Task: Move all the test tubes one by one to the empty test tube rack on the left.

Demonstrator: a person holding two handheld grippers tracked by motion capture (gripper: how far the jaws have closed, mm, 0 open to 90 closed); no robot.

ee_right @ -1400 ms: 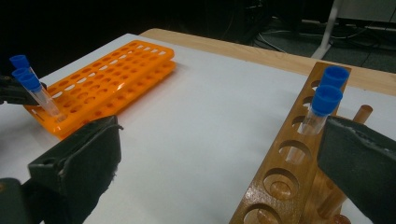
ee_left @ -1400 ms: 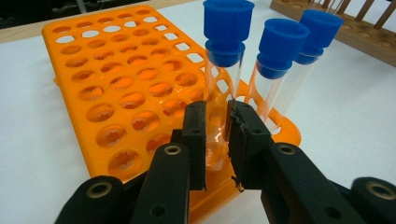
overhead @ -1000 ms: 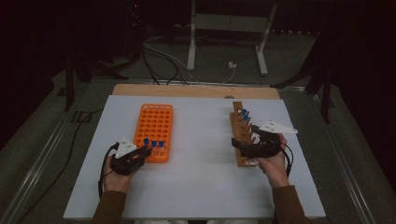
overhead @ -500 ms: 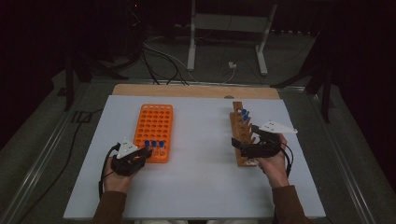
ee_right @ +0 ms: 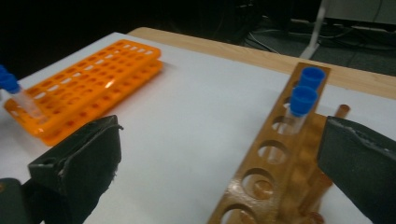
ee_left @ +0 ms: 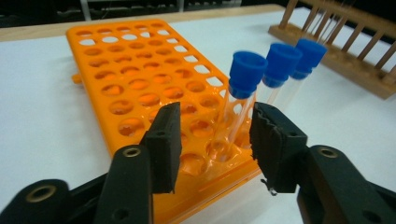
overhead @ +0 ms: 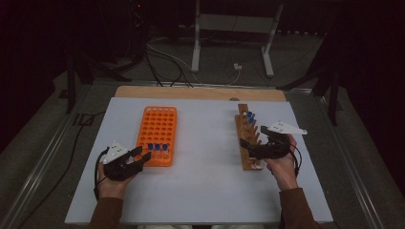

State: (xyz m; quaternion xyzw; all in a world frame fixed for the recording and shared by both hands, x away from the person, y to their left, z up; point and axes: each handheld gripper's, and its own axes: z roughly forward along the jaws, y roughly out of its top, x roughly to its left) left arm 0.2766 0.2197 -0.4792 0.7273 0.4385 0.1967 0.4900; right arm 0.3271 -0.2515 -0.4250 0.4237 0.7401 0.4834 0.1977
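Observation:
An orange tube rack (overhead: 157,129) lies left of centre on the white board. Three clear tubes with blue caps (overhead: 157,147) stand in its near row. My left gripper (overhead: 142,153) sits at that near end. Its jaws have just been opening, and it (ee_left: 217,140) stands open around the nearest tube (ee_left: 242,88), with both pads apart from the glass. A wooden rack (overhead: 248,138) on the right holds two blue-capped tubes (ee_right: 303,100) at its far end. My right gripper (overhead: 247,148) is wide open at the wooden rack's near end (ee_right: 275,158), holding nothing.
The white board (overhead: 205,181) rests on a wooden table whose far edge (overhead: 200,93) shows behind it. Beyond are dark floor, cables (overhead: 167,62) and a metal stand (overhead: 234,43). Open white surface lies between the two racks.
The left gripper's jaws, shut on the nearest blue-capped tube a second ago, have opened off it; the tube stays standing in the orange rack. The right hand has not moved.

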